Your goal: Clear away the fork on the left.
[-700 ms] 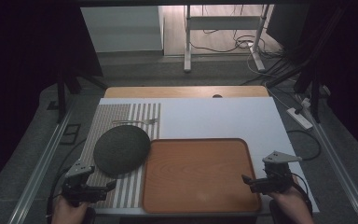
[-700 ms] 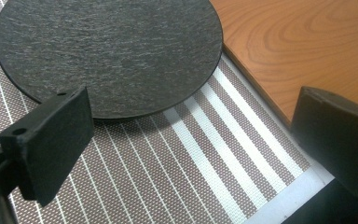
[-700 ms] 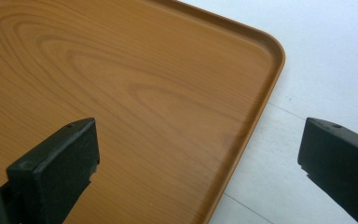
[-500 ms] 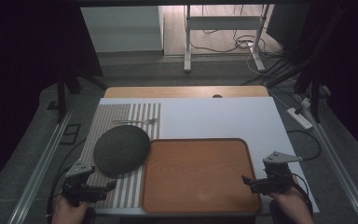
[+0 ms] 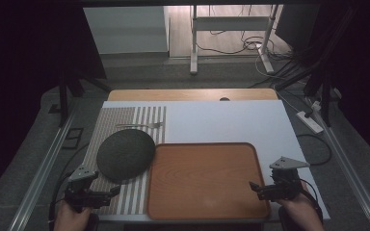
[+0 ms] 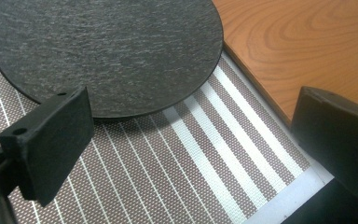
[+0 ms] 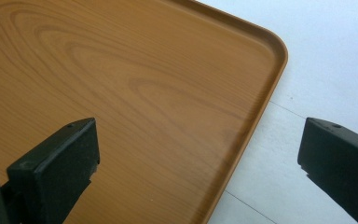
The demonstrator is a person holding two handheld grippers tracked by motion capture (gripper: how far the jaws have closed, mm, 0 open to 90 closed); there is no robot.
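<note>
Wood-grain tray [image 5: 204,180], rounded corners, lying flat on the white table [image 5: 231,120] at the near edge; nothing on it.

Dark slate plate [image 5: 125,155], round, resting on the striped placemat [image 5: 125,118], its right rim just overlapping the tray's left edge. In the left gripper view the plate [image 6: 102,51] lies ahead of the jaws, the tray [image 6: 307,42] to its right.

Fork [image 5: 139,125], lying across the placemat beyond the plate, well apart from both tools.

Left gripper [image 5: 108,193]: jaws spread wide, nothing between them, hovering low over the placemat [image 6: 168,172] just short of the plate's near rim.

Right gripper [image 5: 256,188]: jaws likewise spread and empty, straddling the tray's near right corner [image 7: 261,107], one jaw over the wood, the other over the table [image 7: 335,60].

Change since the earlier pictures: none to note. Hands, plate, tray and fork lie as they did.

Judgement: work not yet begun. The left tool seems lined up for the plate, the right placed to steady or lift the tray; a grip on either comes next.
</note>
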